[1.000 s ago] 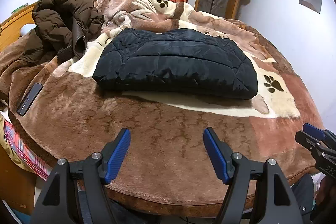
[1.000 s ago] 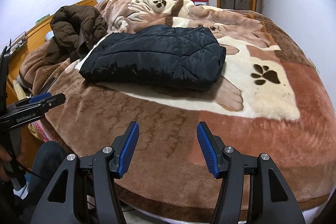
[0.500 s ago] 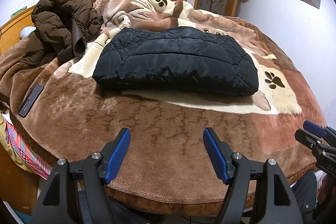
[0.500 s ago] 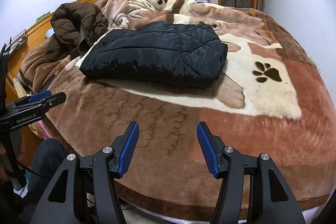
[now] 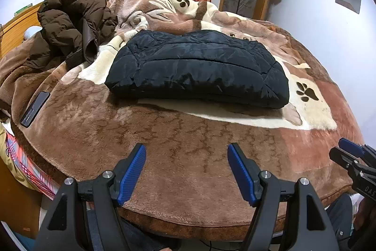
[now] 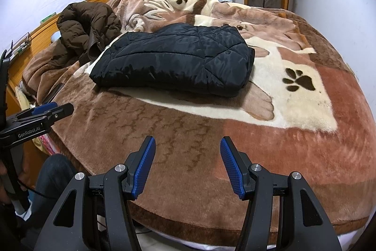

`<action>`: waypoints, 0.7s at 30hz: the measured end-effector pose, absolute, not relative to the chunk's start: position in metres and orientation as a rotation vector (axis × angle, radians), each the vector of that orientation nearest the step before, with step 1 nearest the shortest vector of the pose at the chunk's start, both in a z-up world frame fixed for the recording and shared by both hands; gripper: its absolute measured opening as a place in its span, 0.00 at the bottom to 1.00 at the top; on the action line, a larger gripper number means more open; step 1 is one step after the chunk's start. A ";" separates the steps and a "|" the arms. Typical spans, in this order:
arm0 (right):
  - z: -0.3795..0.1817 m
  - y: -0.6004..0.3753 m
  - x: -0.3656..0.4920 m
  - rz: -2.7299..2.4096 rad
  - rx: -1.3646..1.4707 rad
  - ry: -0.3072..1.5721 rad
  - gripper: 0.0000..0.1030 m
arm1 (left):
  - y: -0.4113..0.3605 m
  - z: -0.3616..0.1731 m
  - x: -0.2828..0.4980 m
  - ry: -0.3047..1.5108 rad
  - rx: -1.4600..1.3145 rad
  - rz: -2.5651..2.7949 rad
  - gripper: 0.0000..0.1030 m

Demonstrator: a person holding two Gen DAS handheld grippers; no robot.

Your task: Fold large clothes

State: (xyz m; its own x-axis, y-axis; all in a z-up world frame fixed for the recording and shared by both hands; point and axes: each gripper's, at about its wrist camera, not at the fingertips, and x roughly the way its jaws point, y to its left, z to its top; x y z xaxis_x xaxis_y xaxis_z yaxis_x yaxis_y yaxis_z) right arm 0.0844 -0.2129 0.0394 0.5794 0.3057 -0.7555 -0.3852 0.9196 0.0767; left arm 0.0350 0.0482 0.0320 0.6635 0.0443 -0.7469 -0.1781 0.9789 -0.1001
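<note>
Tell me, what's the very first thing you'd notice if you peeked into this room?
Probably the puffy black jacket, folded into a neat bundle in the middle of the bed. It lies on a big fuzzy brown blanket with dark paw prints to its right. A brown coat sits crumpled in a heap to the left of the black one.

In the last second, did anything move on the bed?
Hardly. Both views shifted slightly, so the open left gripper and right gripper moved a little; neither grabbed or dropped anything. The folded black jacket, brown coat and phone stayed put on the blanket.
</note>
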 end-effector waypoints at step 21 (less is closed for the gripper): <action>0.040 -0.212 0.082 0.404 -0.102 0.863 0.56 | 0.050 0.032 0.032 0.842 -0.169 0.152 0.71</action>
State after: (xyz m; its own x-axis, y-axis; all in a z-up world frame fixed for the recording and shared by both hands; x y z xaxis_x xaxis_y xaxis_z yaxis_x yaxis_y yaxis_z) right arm 0.0822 -0.2117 0.0402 0.5799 0.3045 -0.7556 -0.3859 0.9195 0.0745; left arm 0.0320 0.0504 0.0318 0.6563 0.0671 -0.7515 -0.2003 0.9758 -0.0879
